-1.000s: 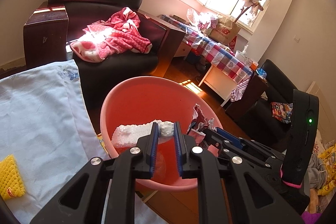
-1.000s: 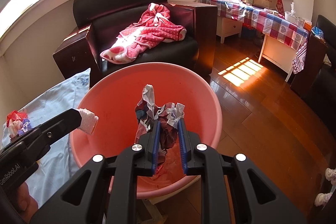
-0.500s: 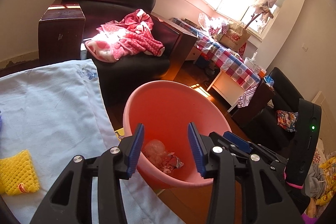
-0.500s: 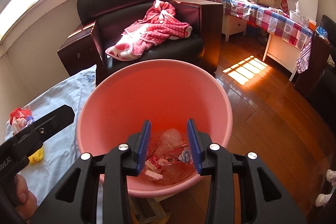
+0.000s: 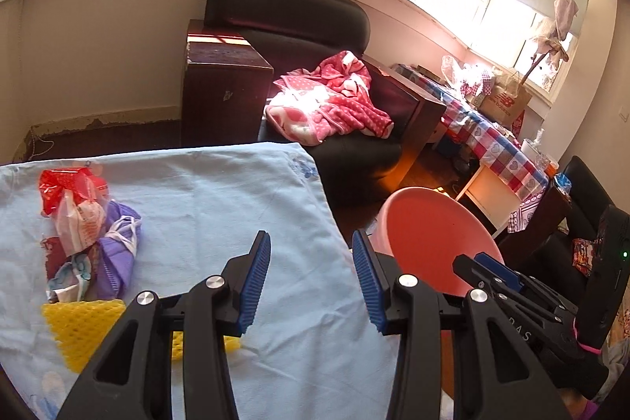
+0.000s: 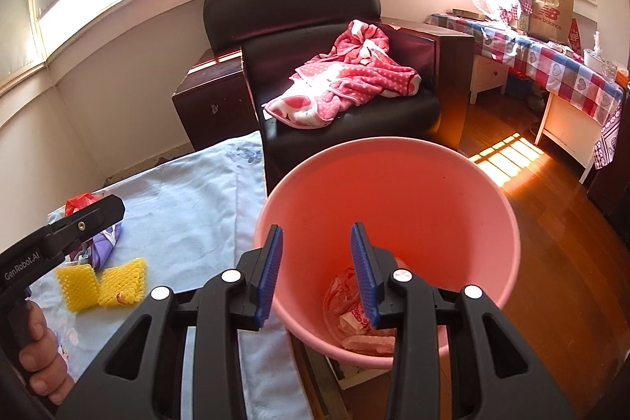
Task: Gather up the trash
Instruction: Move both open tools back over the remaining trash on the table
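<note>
A pink bucket point(image 6: 453, 184) stands beside the table, with crumpled wrappers point(image 6: 350, 317) at its bottom; it also shows in the left wrist view point(image 5: 433, 223). My right gripper point(image 6: 317, 272) is open and empty over the bucket's near rim. My left gripper point(image 5: 311, 278) is open and empty above the light blue tablecloth point(image 5: 220, 191). On the cloth lie a heap of red, white and purple wrappers point(image 5: 86, 227) and yellow foam netting point(image 5: 78, 325); the netting also shows in the right wrist view point(image 6: 102, 282).
A black armchair point(image 6: 334, 26) with a pink spotted blanket point(image 6: 346, 81) stands behind the bucket. A dark wooden side cabinet point(image 5: 220, 81) is next to it. A checkered-cloth table point(image 6: 551, 65) with bags stands at right, over wooden floor point(image 6: 571, 262).
Both grippers opened and dropped the white foam and the crumpled wrapper into the bucket. My left gripper then swung left from the bucket to over the tablecloth. My right gripper drew back slightly.
</note>
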Tool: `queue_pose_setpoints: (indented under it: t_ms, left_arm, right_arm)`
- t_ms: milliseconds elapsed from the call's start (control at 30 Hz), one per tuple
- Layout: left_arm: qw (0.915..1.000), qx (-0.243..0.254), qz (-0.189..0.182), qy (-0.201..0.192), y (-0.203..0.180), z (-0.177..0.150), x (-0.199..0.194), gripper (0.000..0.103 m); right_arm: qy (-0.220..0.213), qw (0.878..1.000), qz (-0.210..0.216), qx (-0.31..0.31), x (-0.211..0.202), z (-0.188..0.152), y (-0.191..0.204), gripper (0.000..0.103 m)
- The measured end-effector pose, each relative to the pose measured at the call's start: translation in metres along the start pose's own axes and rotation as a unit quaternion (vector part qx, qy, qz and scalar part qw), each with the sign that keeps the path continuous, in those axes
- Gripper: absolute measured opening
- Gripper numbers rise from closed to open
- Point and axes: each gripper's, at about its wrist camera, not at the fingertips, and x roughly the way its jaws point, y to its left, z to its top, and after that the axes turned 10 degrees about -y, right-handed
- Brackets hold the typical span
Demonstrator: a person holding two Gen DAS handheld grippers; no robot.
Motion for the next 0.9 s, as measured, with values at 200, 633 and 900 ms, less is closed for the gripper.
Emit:
queue_pose_setpoints:
  t_ms: [200,633,900]
  left_arm:
    - [0.9978,-0.001,0.067,-0.008,0.048,-0.001,-0.029,0.042]
    - [0.9827,-0.054,0.177,-0.001,0.163,-0.018,-0.069,0.041]
    - [0.9822,-0.06,0.175,0.033,0.192,-0.024,-0.046,0.03]
  right_arm:
    - [0.021,0.999,0.042,-0.023,0.007,-0.01,0.039,0.037]
    - [0.093,0.984,0.142,-0.057,0.033,-0.03,0.114,0.037]
    - [0.126,0.975,0.17,-0.067,0.05,-0.037,0.138,0.036]
